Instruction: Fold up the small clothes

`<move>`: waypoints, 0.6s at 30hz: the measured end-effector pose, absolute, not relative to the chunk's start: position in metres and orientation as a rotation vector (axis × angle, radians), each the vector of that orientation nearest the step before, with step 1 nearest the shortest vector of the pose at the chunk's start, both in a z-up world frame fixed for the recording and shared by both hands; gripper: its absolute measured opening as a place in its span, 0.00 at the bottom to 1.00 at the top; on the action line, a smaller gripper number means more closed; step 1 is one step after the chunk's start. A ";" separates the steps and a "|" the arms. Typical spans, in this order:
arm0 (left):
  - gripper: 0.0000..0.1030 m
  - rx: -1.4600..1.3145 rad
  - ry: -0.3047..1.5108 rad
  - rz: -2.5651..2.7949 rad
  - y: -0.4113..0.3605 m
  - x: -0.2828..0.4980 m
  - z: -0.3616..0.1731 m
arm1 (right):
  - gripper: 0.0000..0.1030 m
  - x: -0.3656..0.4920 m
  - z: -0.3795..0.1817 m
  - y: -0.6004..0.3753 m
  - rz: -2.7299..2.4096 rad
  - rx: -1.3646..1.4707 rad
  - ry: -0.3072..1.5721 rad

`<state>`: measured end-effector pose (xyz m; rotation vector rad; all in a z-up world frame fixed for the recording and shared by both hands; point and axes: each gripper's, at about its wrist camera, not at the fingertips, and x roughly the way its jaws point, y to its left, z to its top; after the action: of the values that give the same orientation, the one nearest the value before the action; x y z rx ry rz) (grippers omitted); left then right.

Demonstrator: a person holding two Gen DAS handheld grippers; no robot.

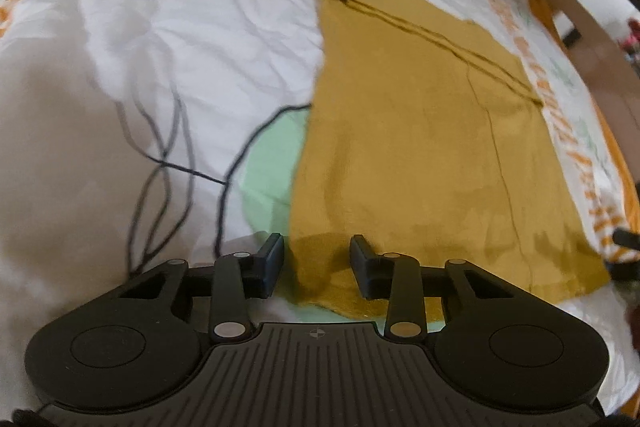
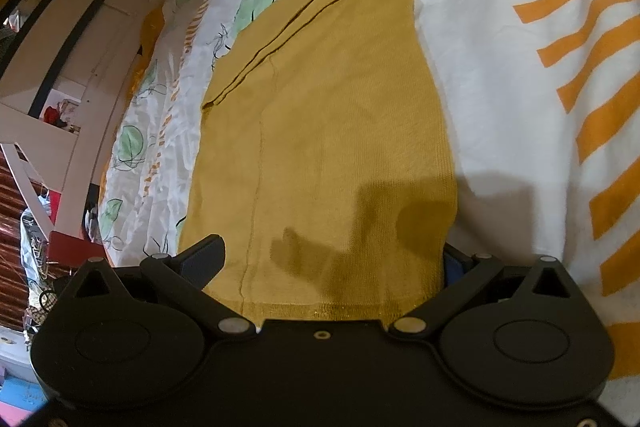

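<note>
My bed sheet [image 1: 160, 27], white with orange stripes and green leaf prints, fills both views, and the mustard-yellow garment [image 1: 420, 147] lies flat on it, already folded into a long strip with a doubled edge running along one side. My right gripper [image 2: 332, 259] sits at the near hem of the garment with its jaws spread wide, one finger on each side of the strip, gripping nothing. My left gripper [image 1: 317, 261] is partly open over the near corner of the cloth, its fingers [image 1: 362, 259] not yet pinching it.
</note>
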<state>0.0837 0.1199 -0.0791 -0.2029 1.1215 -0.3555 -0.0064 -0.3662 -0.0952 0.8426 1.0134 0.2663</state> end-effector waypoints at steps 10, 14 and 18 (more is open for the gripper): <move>0.13 -0.286 1.164 -0.373 0.122 0.097 -0.090 | 0.99 -0.004 -0.096 -0.364 0.257 0.839 1.019; 0.05 -0.332 1.116 -0.370 0.129 0.090 -0.084 | 0.96 -0.006 -0.095 -0.366 0.250 0.851 0.999; 0.05 -0.380 1.030 -0.368 0.137 0.082 -0.072 | 0.61 -0.010 -0.094 -0.368 0.203 0.840 0.995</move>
<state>0.0820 0.1373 -0.0723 -0.3796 1.0295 -0.3682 -0.0100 -0.3682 -0.0935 0.8401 0.9949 0.2032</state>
